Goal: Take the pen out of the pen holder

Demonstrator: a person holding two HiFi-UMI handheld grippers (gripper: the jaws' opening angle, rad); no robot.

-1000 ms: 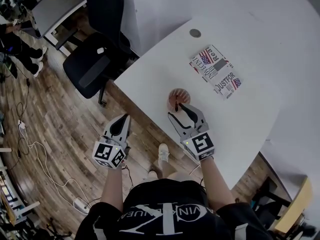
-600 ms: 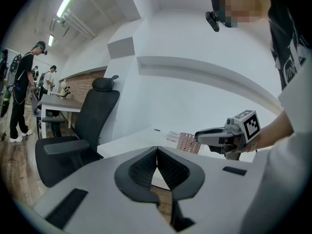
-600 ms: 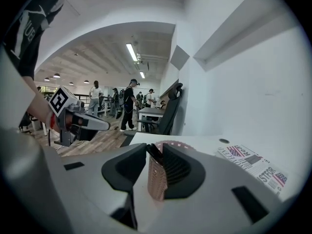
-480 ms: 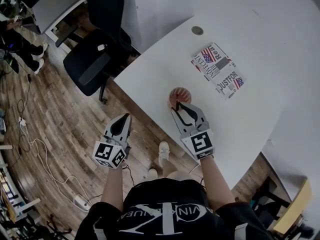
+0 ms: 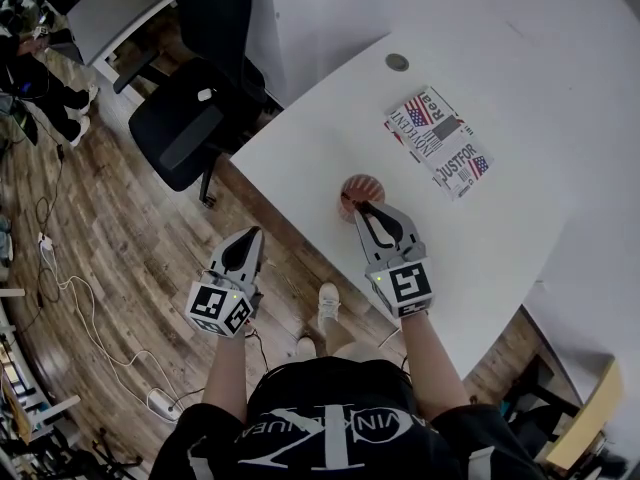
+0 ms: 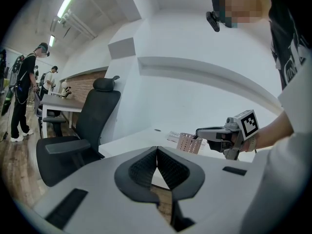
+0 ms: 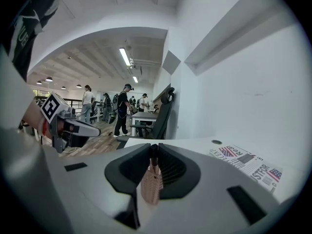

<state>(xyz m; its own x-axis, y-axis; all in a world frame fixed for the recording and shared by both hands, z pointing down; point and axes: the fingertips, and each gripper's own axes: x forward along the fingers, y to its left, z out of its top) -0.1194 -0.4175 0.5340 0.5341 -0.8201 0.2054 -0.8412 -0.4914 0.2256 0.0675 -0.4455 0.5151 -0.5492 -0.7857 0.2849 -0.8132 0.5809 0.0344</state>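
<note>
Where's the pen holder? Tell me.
Head view: pen holder by the table edge, left of the newspaper, at the right gripper, whose jaws have just been closing on a pen.

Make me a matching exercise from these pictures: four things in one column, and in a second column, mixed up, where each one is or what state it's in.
1. left gripper
2. right gripper
3. newspaper
4. office chair

A. flat on the white table, beyond the pen holder
B. fingers shut on the pen, over the pen holder
C. standing on the wooden floor beside the table
D. fingers shut, empty, over the floor

Pairs: 1-D, 2-B, 3-A, 4-C.
The right gripper's fingers have just been closing, with the pen between them.
</note>
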